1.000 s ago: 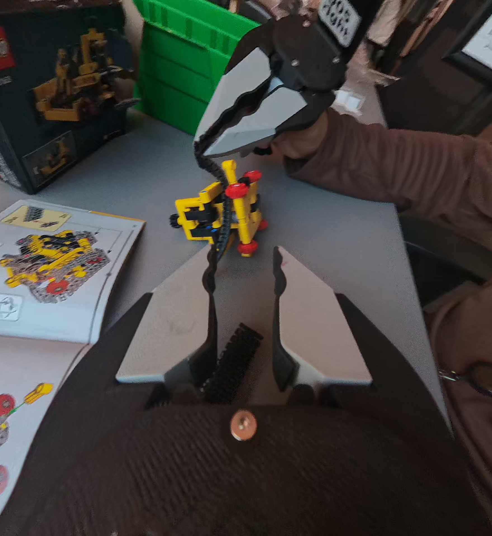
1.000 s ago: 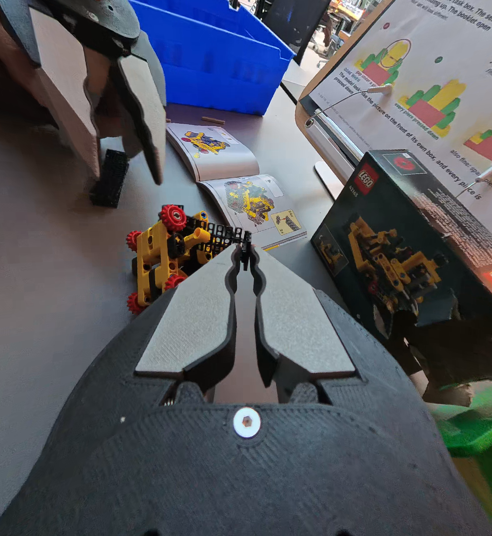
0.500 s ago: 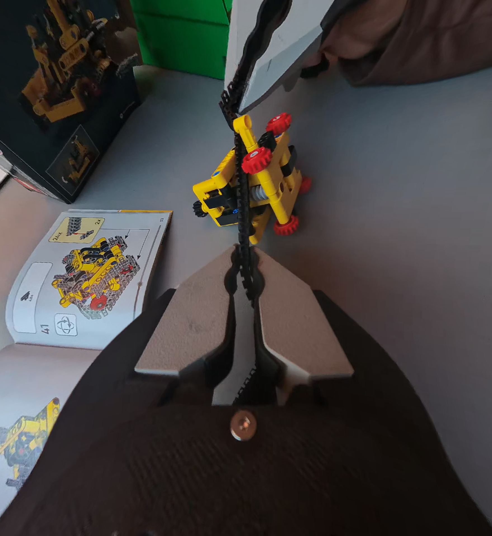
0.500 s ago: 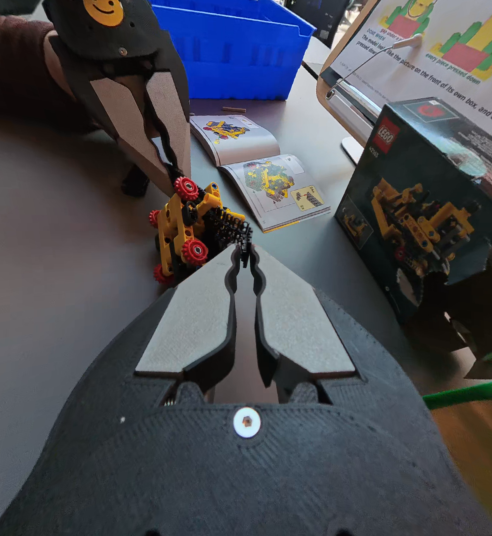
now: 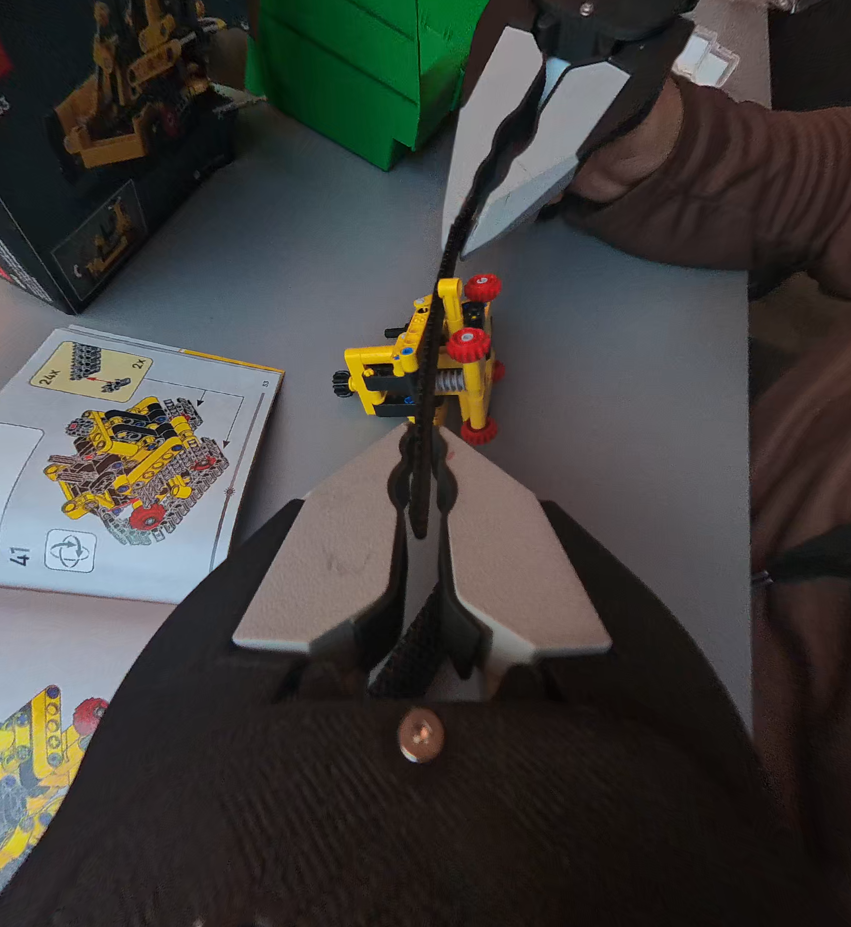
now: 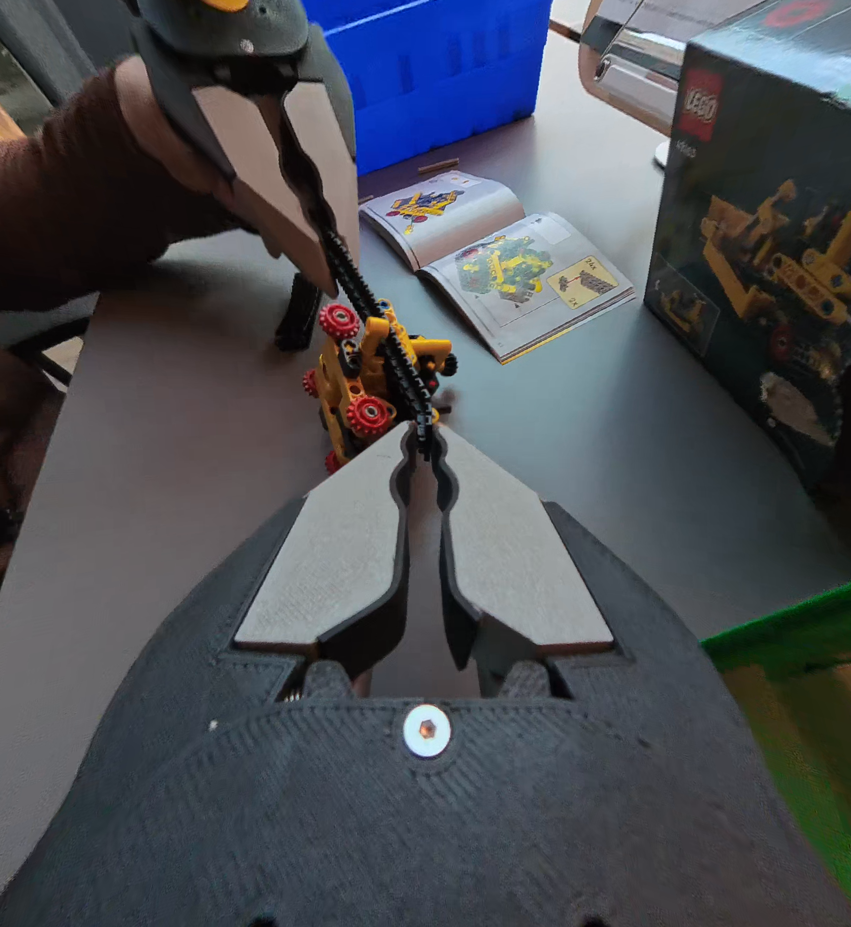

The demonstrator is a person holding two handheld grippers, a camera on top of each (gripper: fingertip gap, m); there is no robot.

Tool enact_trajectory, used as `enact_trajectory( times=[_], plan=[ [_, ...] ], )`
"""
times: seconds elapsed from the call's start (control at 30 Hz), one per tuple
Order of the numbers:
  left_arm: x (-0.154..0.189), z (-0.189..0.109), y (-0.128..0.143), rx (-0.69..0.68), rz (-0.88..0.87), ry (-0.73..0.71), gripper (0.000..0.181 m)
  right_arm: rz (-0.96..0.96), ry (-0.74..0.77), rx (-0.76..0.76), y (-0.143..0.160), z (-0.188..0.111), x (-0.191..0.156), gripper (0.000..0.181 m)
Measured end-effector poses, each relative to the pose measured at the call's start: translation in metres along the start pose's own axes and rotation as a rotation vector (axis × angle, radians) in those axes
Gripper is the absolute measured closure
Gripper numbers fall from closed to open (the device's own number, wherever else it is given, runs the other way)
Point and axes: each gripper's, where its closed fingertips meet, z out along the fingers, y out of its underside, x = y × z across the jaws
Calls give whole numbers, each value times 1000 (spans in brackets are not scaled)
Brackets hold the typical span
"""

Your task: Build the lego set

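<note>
Black linked plastic track chain [image 5: 431, 361]: light, limp, jointed, likely to pull apart at its links; best held at its ends, as now, strung between left tongs [image 5: 422, 435] and right tongs [image 6: 423, 434], both clamped on it. Below it on the grey surface [image 5: 614, 401] the yellow, red-wheeled brick vehicle chassis [image 5: 428, 361]; open instruction booklet [image 5: 112, 451] left of left tongs; dark printed set box [image 6: 774, 251] right of right tongs carries brand writing.

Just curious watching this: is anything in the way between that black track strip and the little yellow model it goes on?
Nothing visible. The track strip hangs stretched between the left claw and right claw, directly over the yellow model, with only air between.
</note>
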Motion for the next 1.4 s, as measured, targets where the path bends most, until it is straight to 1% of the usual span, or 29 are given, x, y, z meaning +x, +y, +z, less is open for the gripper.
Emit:
enact_trajectory(
  times=[0.13, 0.2, 0.3, 0.43, 0.6, 0.93, 1.13, 1.4],
  plan=[
    [4, 3, -2, -79, -27, 22, 180, -68, 41, -67, 10, -3, -5, 180],
    [7, 5, -5, -99, -33, 30, 180, -79, 46, -76, 12, -5, -8, 179],
    [16, 7, -10, -114, -65, 74, 180, -48, 25, -68, 14, -9, -12, 180],
    [15, 9, -8, -153, -64, 52, 179, -18, 0, -66, 15, -10, -16, 179],
    [18, 9, -7, -154, -92, 51, 180, -18, -32, -83, 20, -11, -22, 179],
    [32, 10, -3, -163, -56, -2, 179, -48, -52, -114, 23, -13, -35, 180],
    [41, 9, 0, -142, -68, 9, 179, -23, -104, -149, 28, -11, -43, 179],
    [40, 10, 0, -129, -59, -16, 178, 2, -131, -154, 30, -10, -47, 179]
  ],
)
